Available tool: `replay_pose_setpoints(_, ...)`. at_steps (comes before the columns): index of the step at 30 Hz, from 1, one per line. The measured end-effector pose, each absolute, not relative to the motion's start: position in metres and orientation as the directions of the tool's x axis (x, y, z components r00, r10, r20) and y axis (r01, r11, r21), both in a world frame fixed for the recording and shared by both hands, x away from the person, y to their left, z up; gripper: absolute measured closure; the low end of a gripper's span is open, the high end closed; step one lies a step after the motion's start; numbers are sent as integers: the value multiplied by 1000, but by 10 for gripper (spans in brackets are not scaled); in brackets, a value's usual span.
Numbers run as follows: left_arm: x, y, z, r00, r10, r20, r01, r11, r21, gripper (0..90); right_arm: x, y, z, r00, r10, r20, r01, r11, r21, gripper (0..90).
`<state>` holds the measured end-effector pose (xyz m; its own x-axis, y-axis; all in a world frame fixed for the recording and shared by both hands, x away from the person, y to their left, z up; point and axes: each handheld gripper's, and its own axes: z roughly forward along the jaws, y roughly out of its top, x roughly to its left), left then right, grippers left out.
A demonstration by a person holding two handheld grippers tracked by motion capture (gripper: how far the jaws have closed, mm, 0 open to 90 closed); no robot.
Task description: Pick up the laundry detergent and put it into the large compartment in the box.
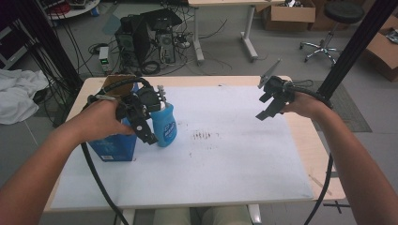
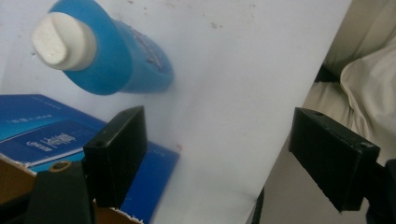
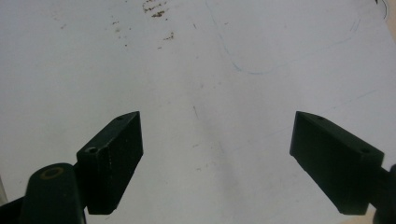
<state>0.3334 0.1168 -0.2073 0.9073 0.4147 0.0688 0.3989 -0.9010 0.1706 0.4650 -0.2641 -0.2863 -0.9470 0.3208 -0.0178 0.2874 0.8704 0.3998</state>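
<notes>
Both your grippers are released, empty: left gripper (image 1: 143,123) beside the blue bottle (image 1: 165,125), right gripper (image 1: 272,101) over bare worktop (image 1: 234,164). Swing left carelessly and you'll likely topple that bottle against the blue box (image 1: 112,147).

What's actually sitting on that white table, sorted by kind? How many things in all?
Blue bottle with a white cap: 1
Blue cardboard box, top flap open: 1
Handheld grippers above the table, left and right, both open: 2
Total: 4

bottle (image 1: 166,125) upright, 9 o'clock on sheet (image 1: 225,159) | box (image 1: 114,145) touching its left | stains (image 1: 202,136) centre | chair (image 1: 334,28) 1 o'clock
</notes>
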Motion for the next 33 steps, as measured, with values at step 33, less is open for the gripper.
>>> replay_pose_setpoints(33, 373, 97, -190, 689, 721, 73, 697, -687, 206, 210, 467, -261, -288, -952, 307, -22, 272, 872, 406, 167)
